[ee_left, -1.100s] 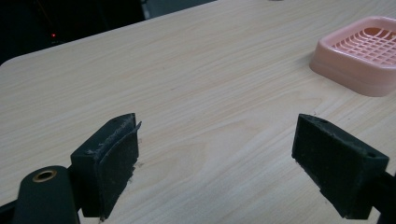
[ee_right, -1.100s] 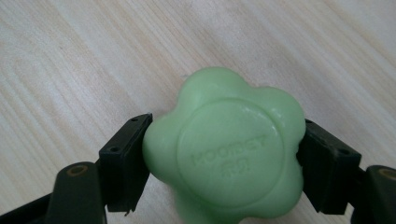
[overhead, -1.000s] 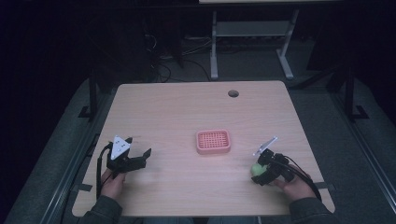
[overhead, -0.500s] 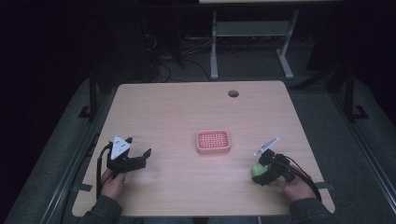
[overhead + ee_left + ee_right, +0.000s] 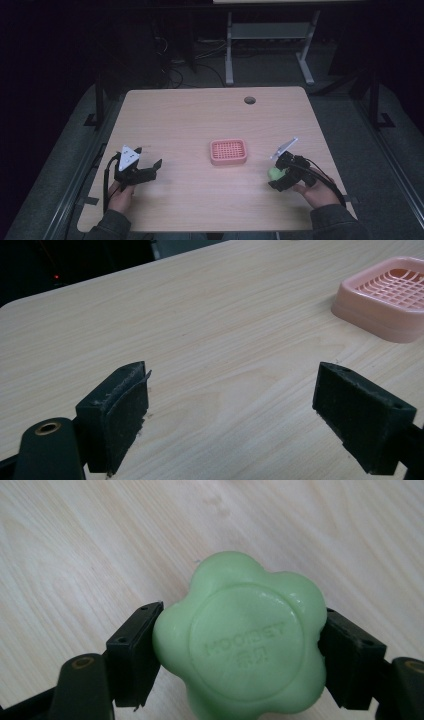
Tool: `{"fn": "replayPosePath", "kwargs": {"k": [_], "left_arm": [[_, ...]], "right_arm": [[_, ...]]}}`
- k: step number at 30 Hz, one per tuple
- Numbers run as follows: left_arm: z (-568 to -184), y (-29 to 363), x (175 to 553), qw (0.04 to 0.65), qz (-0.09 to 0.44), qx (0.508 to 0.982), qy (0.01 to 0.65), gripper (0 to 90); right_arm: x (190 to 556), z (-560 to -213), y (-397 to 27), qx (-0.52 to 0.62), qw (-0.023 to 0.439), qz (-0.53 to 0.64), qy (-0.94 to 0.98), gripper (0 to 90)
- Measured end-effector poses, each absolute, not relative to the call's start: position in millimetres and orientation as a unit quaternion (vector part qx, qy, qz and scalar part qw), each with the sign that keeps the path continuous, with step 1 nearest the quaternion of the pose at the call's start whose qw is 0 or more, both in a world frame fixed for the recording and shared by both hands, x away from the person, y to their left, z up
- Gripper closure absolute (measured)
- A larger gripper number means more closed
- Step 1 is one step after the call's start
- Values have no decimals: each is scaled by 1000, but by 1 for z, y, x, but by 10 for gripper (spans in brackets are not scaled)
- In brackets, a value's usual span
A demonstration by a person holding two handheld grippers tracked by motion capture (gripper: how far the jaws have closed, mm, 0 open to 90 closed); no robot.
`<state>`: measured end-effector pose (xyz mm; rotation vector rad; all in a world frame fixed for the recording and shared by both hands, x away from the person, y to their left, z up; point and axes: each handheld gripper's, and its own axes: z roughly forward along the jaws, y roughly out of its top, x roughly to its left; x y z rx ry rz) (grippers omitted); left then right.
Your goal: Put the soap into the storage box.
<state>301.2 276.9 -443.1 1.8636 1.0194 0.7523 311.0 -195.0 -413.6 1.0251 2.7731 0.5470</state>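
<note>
Little had moved since the earlier frames: both hands sat where they had been 1 second before, the right gripper point(image 5: 281, 176) only a touch shifted near the table's point(image 5: 200, 115) right front corner. Its jaws were closed on a green flower-shaped soap point(image 5: 242, 640), pressing the 2 opposite sides, with the embossed face turned toward the camera and the wood just beneath. The pink slotted soap dish point(image 5: 228, 151) lay at the table's middle, up and to the left of that gripper and nearer to it than to the left gripper point(image 5: 139, 172). The left jaws stood wide apart and empty, low over bare wood, the dish off to their right
</note>
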Motion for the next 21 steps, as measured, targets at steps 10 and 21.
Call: {"fn": "replayPosePath", "kwargs": {"k": [10, 21], "left_arm": [[-443, 277, 301, 430, 300, 746, 412, 145], [-442, 277, 301, 431, 300, 745, 411, 145]], "right_arm": [[331, -398, -177, 324, 71, 176, 927, 257], [352, -381, -160, 308, 68, 183, 931, 257]]}}
